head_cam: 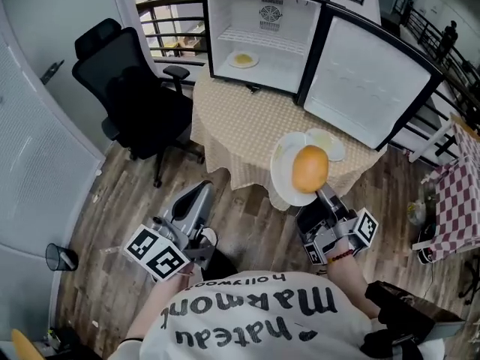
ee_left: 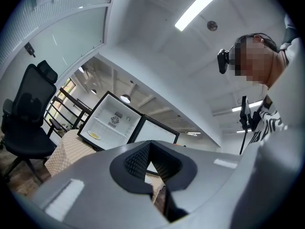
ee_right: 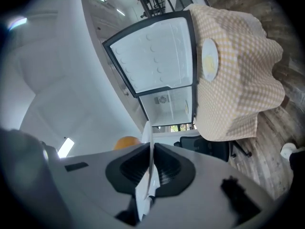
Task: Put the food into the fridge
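My right gripper is shut on the rim of a white plate that carries a round orange bun, held in the air just off the table's near edge. In the right gripper view the plate stands edge-on between the pads, with the bun to its left. The small fridge stands open on the table, one plate of yellow food on its floor. Another plate of food lies on the table. My left gripper hangs low over the floor, shut and empty.
The round table has a beige checked cloth. The fridge door swings out to the right. A black office chair stands left of the table. A black bin is by the left wall, red checked cloth at right.
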Motion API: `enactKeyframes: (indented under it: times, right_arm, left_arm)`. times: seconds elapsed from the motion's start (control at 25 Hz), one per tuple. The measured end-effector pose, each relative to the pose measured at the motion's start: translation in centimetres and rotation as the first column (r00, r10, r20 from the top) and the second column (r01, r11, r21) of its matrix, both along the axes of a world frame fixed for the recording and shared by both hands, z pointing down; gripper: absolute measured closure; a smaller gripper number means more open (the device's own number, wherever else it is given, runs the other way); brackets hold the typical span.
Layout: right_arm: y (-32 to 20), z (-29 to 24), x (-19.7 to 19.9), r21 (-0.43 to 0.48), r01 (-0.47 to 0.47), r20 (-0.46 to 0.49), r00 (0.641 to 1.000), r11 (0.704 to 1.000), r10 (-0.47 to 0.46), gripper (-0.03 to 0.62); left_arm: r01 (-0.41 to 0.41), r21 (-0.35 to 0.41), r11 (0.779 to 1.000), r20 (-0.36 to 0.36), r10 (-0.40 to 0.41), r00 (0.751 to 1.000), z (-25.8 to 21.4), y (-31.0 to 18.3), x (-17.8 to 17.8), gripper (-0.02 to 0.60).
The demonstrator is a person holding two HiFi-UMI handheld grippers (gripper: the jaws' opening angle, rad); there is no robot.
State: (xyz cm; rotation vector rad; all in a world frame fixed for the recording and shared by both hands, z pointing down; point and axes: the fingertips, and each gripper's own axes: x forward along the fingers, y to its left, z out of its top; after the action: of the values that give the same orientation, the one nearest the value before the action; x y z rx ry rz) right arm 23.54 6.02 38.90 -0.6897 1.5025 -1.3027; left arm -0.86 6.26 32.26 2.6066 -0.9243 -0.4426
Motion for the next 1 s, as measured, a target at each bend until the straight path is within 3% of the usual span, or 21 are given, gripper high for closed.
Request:
enactKeyframes:
  times: [0.28,0.68,1.0]
  right_arm:
    - [-4.0,0.5,-0.8,-0.022,-0.089,-0.003,0.996,0.996,0.089,0.566]
    - [-11.6,-1.9,-4.4,-0.029,-0.171,-0.024,0.985,0.985,0.17,0.566]
    - [-16.2,-3.3,-4.7,-0.035,-0.273,-0.036,0.962,0.961,0.272,0.566]
  left_arm:
    - [-0.084,0.005,0.996,-0.007,0.084,0.996,0.2,-5.9,-0.6,0.575]
    - [-0.133,0.009,0.991,-0.036,0.134,0.99,-1.4,-15.5,-4.8,0.575]
    - [-0.227,0.03,0.974,-0.016,0.227,0.974,-3.2,-21.7,-5.3,0.575]
